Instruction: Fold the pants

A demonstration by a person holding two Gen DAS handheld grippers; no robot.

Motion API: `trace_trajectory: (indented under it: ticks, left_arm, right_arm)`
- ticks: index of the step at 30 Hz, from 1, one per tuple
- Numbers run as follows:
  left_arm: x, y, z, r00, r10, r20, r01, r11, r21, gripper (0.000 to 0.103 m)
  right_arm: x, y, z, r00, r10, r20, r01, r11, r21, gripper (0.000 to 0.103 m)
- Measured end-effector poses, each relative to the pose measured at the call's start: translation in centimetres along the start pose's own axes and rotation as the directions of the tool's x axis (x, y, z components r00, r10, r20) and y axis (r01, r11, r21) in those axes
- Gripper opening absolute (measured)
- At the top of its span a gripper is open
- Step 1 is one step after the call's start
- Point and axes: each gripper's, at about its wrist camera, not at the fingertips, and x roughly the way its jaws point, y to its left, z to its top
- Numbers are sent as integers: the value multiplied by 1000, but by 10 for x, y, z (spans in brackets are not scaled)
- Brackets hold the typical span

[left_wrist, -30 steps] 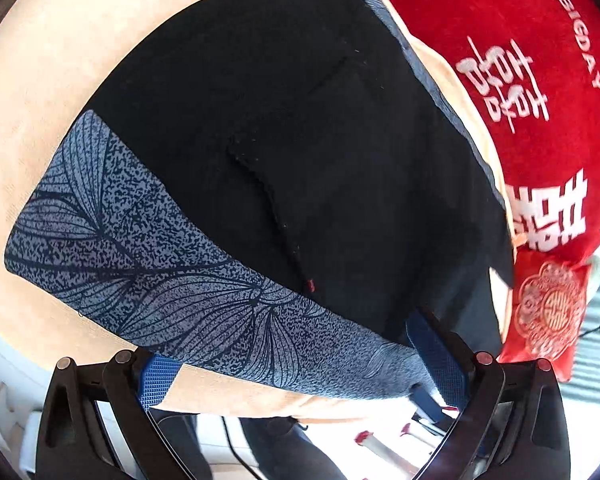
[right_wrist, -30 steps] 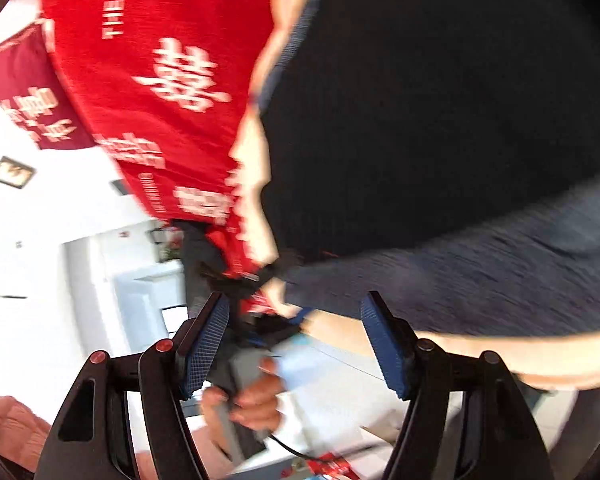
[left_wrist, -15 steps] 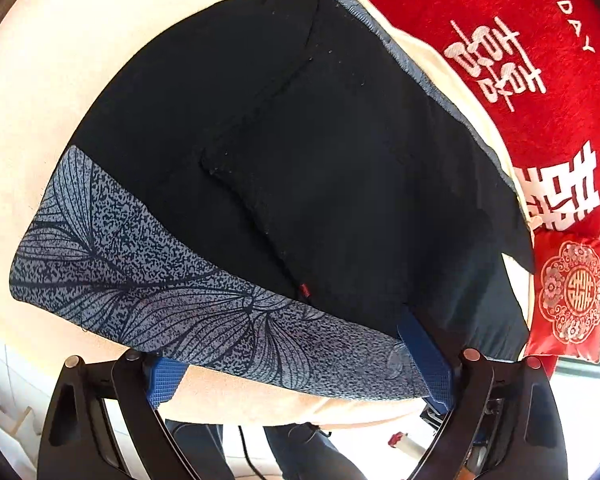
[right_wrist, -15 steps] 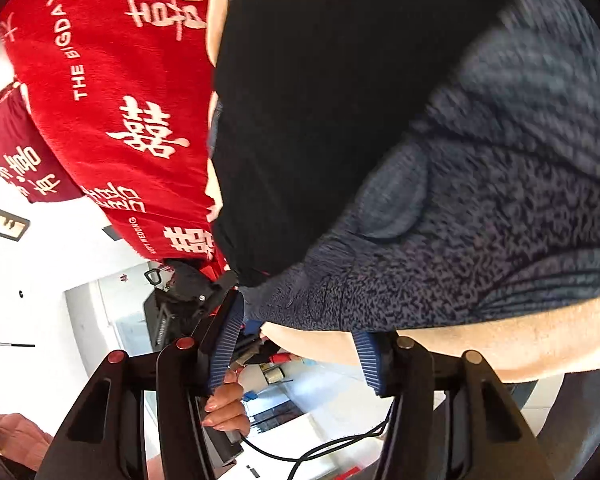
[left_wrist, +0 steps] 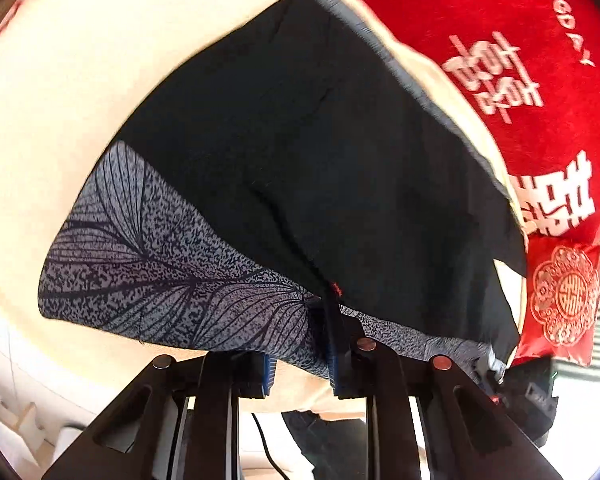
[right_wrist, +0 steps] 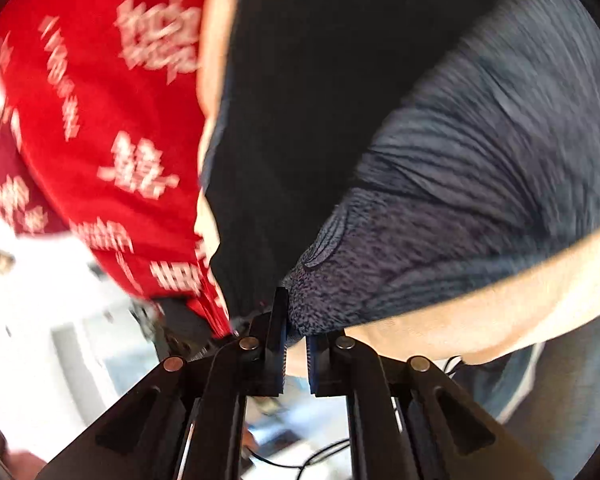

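The pants (left_wrist: 300,168) lie flat on a cream padded surface (left_wrist: 80,92), black in the body with a grey leaf-printed band (left_wrist: 172,280) along the near edge; a red cushion (left_wrist: 520,60) printed with white characters sits just beyond their far side, with a small red embroidered pouch (left_wrist: 564,300) near the right end of the band. Going left to right, the left gripper (left_wrist: 300,344) has its fingers drawn narrow and pinched on the band about midway along, where a small red tag marks the seam; the grey cloth bunches between the pads, so the hold looks real rather than a graze. The right gripper (right_wrist: 296,336) is likewise closed to a narrow gap on the band's right corner (right_wrist: 332,292), where black cloth and printed band meet; that view is blurred, so how deep the bite goes is hard to tell. The step in hand appears to be taking the near edge for a fold; to do it well, both pinches should take every layer of the band and not the top ply alone; the two should rise level and travel together, so the crease lies straight; the lift should stay low, so the far part stays flat and does not drag toward the cushion.
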Motion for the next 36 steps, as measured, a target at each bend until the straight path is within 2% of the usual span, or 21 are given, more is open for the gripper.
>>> trace_trajectory:
  ticks: [6, 9, 12, 15, 17, 20, 22, 24, 25, 26, 27, 28, 29, 30, 31, 33, 34, 35, 36]
  left_arm:
    - [-28, -46, 32, 996, -11, 84, 9, 1000, 28, 21]
    - [-35, -73, 64, 989, -24, 143, 16, 998, 55, 22]
    - [-31, -102, 104, 979, 1, 205, -23, 994, 106, 22]
    - [-8, -118, 146, 969, 29, 245, -64, 989, 136, 22]
    - [17, -121, 171, 965, 68, 253, -106, 985, 138, 22]
    - [58, -121, 197, 961, 162, 225, -194, 973, 126, 22]
    - [77, -118, 208, 958, 207, 200, -231, 967, 110, 23]
    - [76, -121, 211, 956, 220, 194, -243, 965, 99, 24]
    - [72, -124, 210, 955, 228, 188, -250, 963, 104, 24]
    - [65, -126, 208, 955, 228, 189, -252, 961, 111, 24]
    - [58, -129, 205, 954, 229, 195, -255, 960, 116, 25]
    - [48, -131, 202, 943, 256, 212, -284, 952, 116, 42]
    - [38, -133, 197, 925, 294, 240, -327, 939, 110, 71]
    - [30, -134, 194, 912, 313, 264, -350, 931, 107, 78]
    - [23, -136, 190, 905, 317, 285, -361, 925, 115, 80]
    - [25, -138, 188, 906, 328, 267, -374, 916, 143, 80]
    - [32, -138, 189, 905, 342, 253, -386, 909, 154, 80]
    - [44, -140, 191, 904, 357, 237, -399, 902, 164, 80]
    - [57, -140, 196, 902, 372, 220, -412, 895, 171, 80]
  right_arm:
    - [1, 71, 59, 994, -57, -89, 34, 971, -235, 9]
    - [6, 103, 102, 992, -60, -114, 23, 953, -302, 9]
    - [19, 124, 154, 987, -89, -134, 38, 937, -347, 10]
    - [46, 140, 204, 981, -126, -148, 61, 924, -378, 12]
    - [71, 135, 239, 973, -164, -164, 91, 919, -383, 12]
    - [103, 122, 275, 959, -227, -171, 148, 913, -379, 12]
    - [122, 115, 290, 940, -297, -171, 214, 897, -386, 13]
    - [130, 115, 293, 926, -332, -180, 245, 890, -384, 18]
    - [129, 117, 292, 929, -319, -187, 228, 892, -389, 32]
    - [127, 123, 287, 934, -300, -192, 202, 890, -408, 58]
    - [124, 128, 285, 936, -295, -194, 191, 885, -424, 71]
    - [118, 138, 277, 936, -299, -188, 187, 870, -456, 81]
    - [114, 143, 272, 934, -312, -174, 197, 855, -479, 81]
    - [109, 148, 266, 932, -326, -158, 209, 839, -502, 81]
    - [103, 153, 259, 931, -334, -147, 213, 824, -525, 81]
    - [100, 155, 250, 928, -342, -145, 212, 808, -549, 75]
    - [103, 155, 245, 920, -367, -139, 229, 791, -567, 61]
    - [109, 153, 245, 905, -405, -133, 258, 769, -584, 52]
    - [116, 148, 246, 888, -442, -129, 287, 751, -595, 52]
